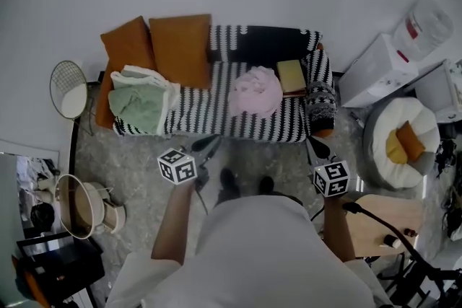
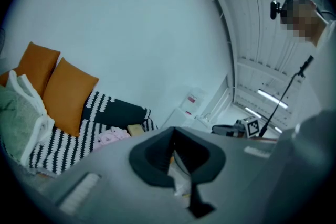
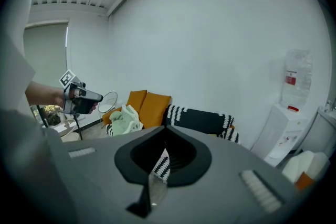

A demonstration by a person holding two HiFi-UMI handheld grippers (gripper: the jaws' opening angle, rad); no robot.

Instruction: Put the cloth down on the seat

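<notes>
A crumpled pink cloth (image 1: 256, 91) lies on the striped sofa seat (image 1: 209, 112), right of centre; it also shows in the left gripper view as the pink cloth (image 2: 110, 136). A green and white cloth (image 1: 141, 101) is heaped at the seat's left end, by two orange cushions (image 1: 179, 47). My left gripper (image 1: 206, 148) hangs in front of the sofa's front edge, shut and empty. My right gripper (image 1: 318, 148) is held off the sofa's right front corner, its jaws together with nothing in them. Neither gripper touches a cloth.
A yellow pad (image 1: 291, 76) lies on the seat's right end. A water dispenser (image 1: 382, 68) and a white pouf (image 1: 404, 141) stand to the right. A round wire table (image 1: 68, 89) and a basket (image 1: 79, 205) are at the left, a wooden table (image 1: 375, 223) at the lower right.
</notes>
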